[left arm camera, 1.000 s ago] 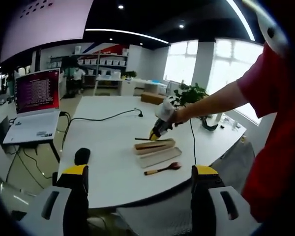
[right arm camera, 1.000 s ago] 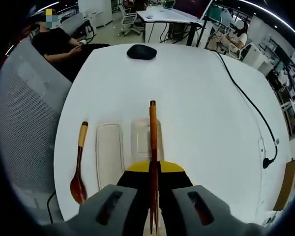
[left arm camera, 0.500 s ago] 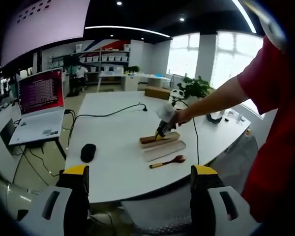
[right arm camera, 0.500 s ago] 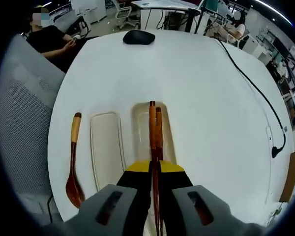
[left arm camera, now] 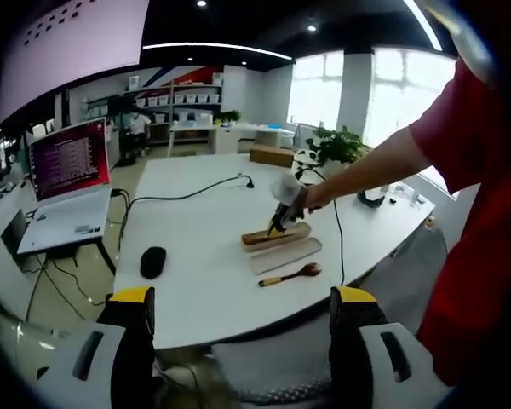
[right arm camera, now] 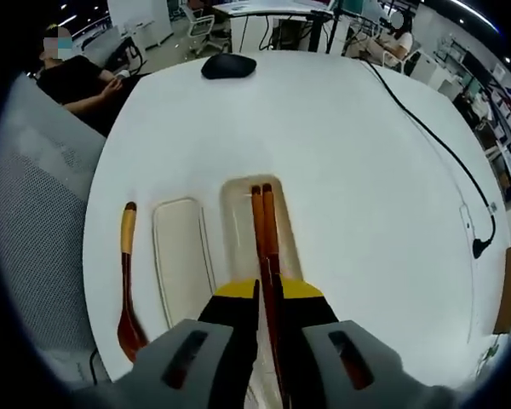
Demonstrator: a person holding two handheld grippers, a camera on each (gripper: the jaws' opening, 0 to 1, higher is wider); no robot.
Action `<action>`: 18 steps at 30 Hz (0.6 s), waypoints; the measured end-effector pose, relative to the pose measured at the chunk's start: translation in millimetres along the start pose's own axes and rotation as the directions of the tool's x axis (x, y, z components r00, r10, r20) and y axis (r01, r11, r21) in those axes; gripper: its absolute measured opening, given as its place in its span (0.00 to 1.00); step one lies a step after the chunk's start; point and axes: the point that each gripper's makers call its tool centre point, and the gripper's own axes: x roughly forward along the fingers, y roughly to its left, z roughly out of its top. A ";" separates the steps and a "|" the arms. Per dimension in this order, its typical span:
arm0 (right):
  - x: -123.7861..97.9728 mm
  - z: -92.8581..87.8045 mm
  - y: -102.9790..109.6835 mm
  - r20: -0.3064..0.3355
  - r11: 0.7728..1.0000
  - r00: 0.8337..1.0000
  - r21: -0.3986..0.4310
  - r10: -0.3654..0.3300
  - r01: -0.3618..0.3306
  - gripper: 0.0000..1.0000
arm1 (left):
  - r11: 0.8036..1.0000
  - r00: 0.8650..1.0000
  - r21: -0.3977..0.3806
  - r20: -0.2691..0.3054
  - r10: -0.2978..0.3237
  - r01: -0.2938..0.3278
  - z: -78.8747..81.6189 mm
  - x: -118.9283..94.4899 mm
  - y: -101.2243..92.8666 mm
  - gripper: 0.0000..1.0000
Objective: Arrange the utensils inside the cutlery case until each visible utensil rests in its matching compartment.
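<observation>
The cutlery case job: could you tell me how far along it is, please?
Nothing looks finished yet. In hand: the right gripper holds the chopsticks along the clear case half. Left: release them, then move the wooden spoon, lying on the table beside the other half.

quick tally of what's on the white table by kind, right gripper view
Chopsticks: 2
Wooden spoon: 1
Case halves, the tray under the chopsticks and the empty lid: 2
Black mouse: 1
Black cable: 1
Total: 7
</observation>
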 end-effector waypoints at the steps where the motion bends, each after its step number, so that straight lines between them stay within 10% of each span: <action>1: -2.3 -0.3 -0.8 0.000 1.000 1.000 -0.003 -0.005 0.005 0.05 | 1.000 1.000 0.000 0.003 -0.002 0.002 0.5 0.4 -0.5 0.87; 18: -45.2 18.9 9.9 0.099 0.994 0.991 -0.048 -0.091 0.096 0.03 | 0.998 0.998 0.032 0.018 -0.055 0.054 7.0 11.9 -8.8 0.84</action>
